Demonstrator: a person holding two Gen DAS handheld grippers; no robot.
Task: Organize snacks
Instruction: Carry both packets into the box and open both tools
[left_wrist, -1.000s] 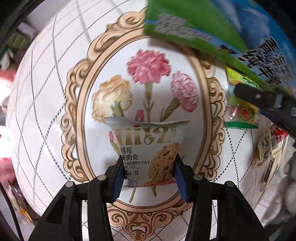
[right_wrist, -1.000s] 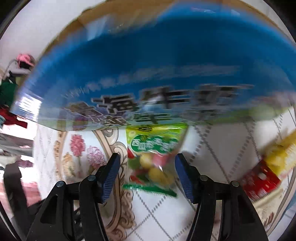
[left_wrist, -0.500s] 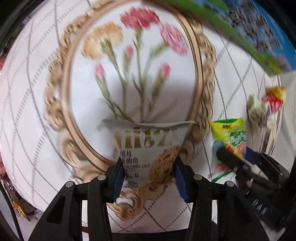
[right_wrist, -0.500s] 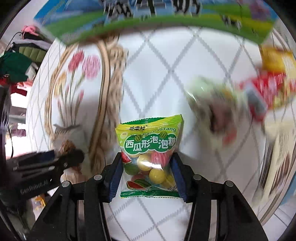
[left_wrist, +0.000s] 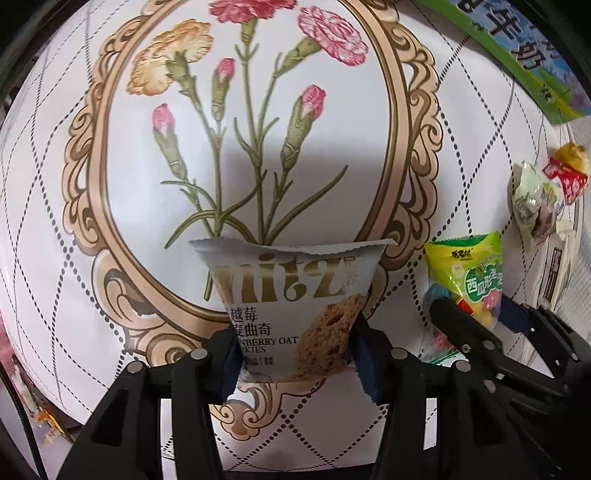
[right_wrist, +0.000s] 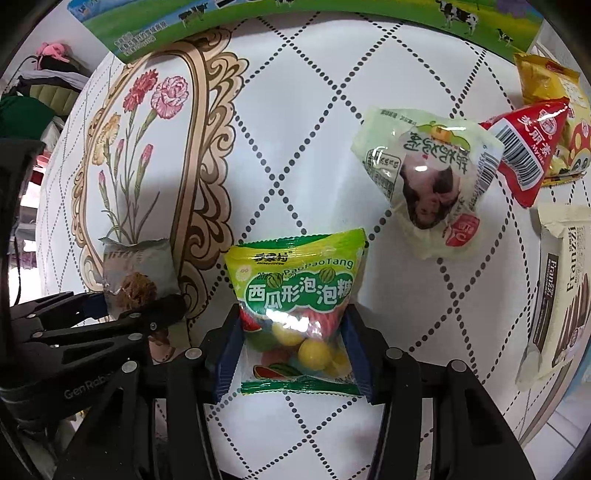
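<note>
A grey cranberry oat cookie packet (left_wrist: 291, 295) stands upright between the blue pads of my left gripper (left_wrist: 291, 354), just above the flower-print tablecloth (left_wrist: 258, 147). The pads touch its sides while the jaws are opening slightly. My right gripper (right_wrist: 293, 343) is shut on a green and yellow bubble-gum candy bag (right_wrist: 295, 288) with coloured balls inside. The two grippers hang side by side. The left gripper (right_wrist: 136, 306) and cookie packet (right_wrist: 136, 262) show at the left of the right wrist view. The candy bag (left_wrist: 469, 269) appears at the right of the left wrist view.
A green and blue milk carton (right_wrist: 295, 14) lies along the far side. To the right lie a pale green snack packet (right_wrist: 424, 177), a red packet (right_wrist: 528, 147), a yellow packet (right_wrist: 546, 81) and a white Franzzi wafer packet (right_wrist: 561, 295). The round table's edge curves close at the left.
Both grippers have moved away from the milk carton toward the near side of the table. The right gripper's jaws, open around the candy bag before, have shut on it.
</note>
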